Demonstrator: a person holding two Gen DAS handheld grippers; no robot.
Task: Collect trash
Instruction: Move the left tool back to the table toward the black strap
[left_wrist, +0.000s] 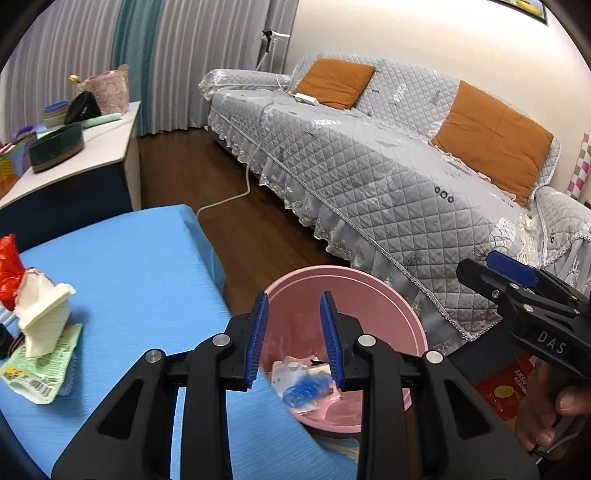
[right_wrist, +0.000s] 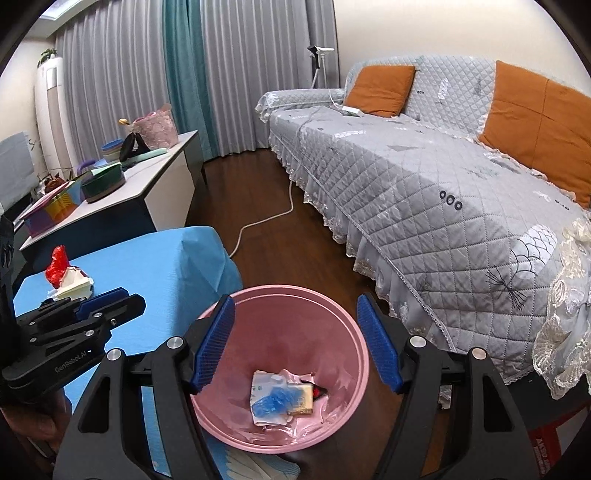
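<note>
Left wrist view: the left tongs hang over the near rim of the pink bin, jaws partly apart with nothing between the pads. Below and ahead of the tips, the bin's floor holds dropped wrappers. Well off to the tongs' left, on the blue table, sits the remaining pile: a crumpled white paper standing roughly upright, a red wrapper behind it, and a flat green packet beneath, its long axis running away from the tongs, toward the table's far edge. The right tongs show at the right edge. Right wrist view: the right tongs hover above the bin, jaws wide and empty, the wrappers directly under them. The pile lies far to their left, beyond the left tongs. The likely risk: the flat packet hugs the cloth, so a pinch could snag fabric or slip off; the light paper could topple when nudged.
</note>
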